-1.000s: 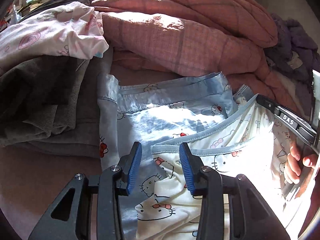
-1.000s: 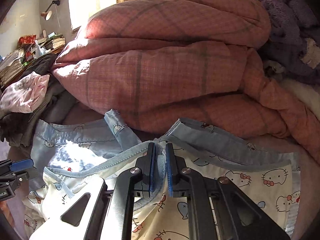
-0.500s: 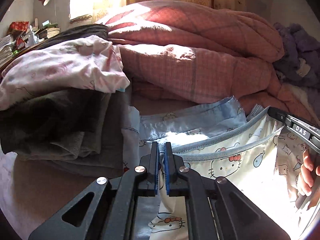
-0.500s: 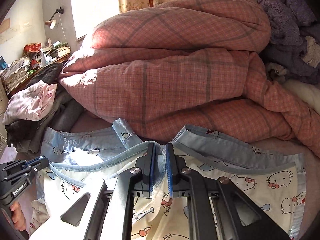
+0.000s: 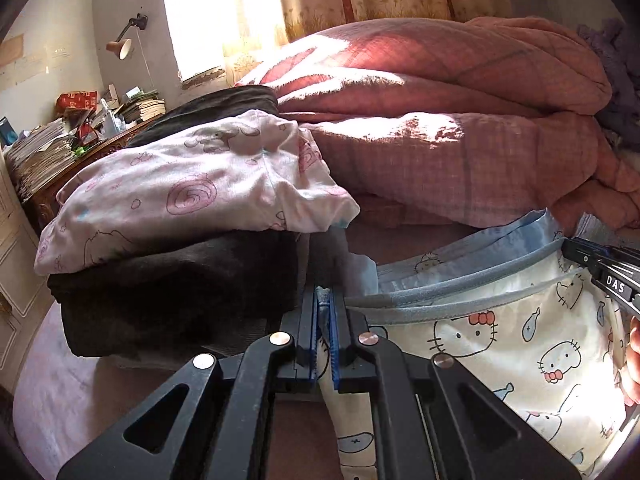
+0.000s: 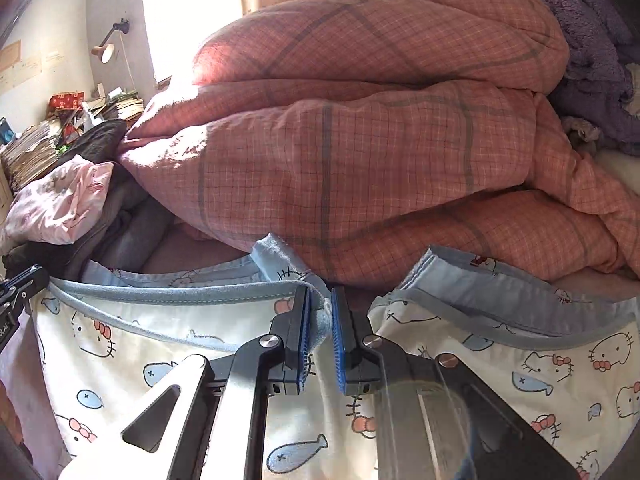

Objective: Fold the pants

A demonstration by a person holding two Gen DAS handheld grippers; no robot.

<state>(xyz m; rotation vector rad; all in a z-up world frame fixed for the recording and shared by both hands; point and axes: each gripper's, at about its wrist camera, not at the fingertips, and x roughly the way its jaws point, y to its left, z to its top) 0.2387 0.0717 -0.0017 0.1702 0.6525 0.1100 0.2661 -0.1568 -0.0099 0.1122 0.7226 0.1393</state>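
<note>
The pants (image 5: 500, 344) are cream with cartoon cats and fish and a blue-grey waistband. My left gripper (image 5: 323, 300) is shut on one end of that waistband, and the band runs taut from it to the right. There the other gripper's tip (image 5: 600, 264) pinches it. In the right wrist view my right gripper (image 6: 320, 308) is shut on the waistband of the pants (image 6: 132, 356), with blue cloth bunched between its pads. The left gripper's tip (image 6: 20, 284) shows at the left edge of that view. The pants hang lifted between the two grippers over the bed.
A stack of folded clothes (image 5: 180, 248) with a pink printed garment (image 5: 192, 184) on top lies close on the left. A big pink checked quilt (image 6: 360, 140) is heaped behind. Purple fleece (image 6: 592, 52) is at the far right. A cluttered desk (image 5: 52, 148) stands by the window.
My left gripper closed on the waistband's end and tilted up, so the window and desk came into view. The waistband has pulled taut between both grippers. The right gripper stayed shut on the cloth.
</note>
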